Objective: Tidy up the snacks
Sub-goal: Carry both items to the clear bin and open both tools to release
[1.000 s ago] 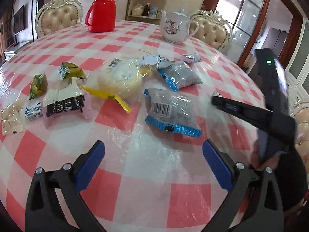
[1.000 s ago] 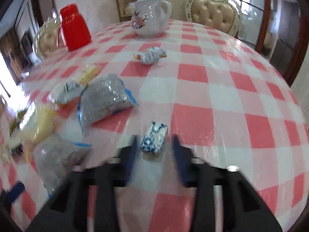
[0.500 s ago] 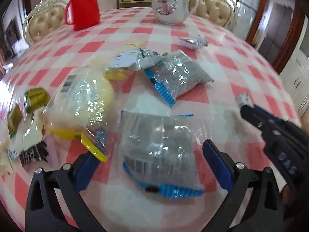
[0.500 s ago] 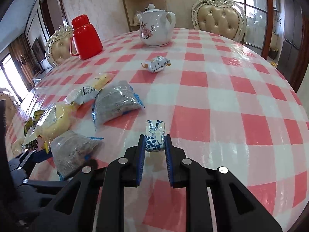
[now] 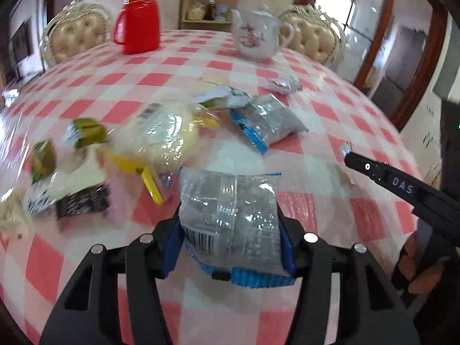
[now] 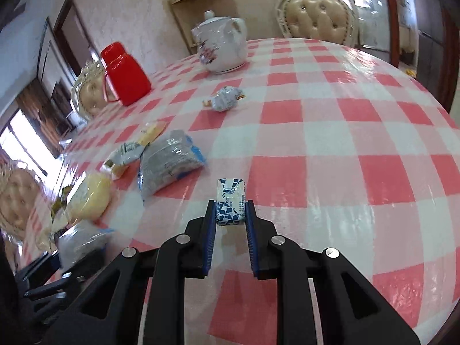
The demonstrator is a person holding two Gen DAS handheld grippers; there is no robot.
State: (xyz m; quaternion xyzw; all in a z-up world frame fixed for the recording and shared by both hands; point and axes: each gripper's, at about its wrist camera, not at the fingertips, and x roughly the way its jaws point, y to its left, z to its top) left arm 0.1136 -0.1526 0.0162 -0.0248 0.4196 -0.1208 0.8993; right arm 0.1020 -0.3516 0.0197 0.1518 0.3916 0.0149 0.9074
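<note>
Your worktop [image 5: 302, 172] wears a red-and-white checked cloth under a glossy clear plastic film that throws back glare. You see crinkly transparent plastic with blue sealed edges on the grey snack bag [image 5: 230, 215], shiny and wrinkled. The small blue-patterned wrapper [image 6: 231, 202] looks like smooth printed foil or plastic. Your claws are matt black plastic with ribbed blue pads [image 6: 250, 230] and bright metal screw heads. The teapot [image 6: 220, 47] is glazed ceramic, the red flask [image 5: 138, 18] glossy plastic.
</note>
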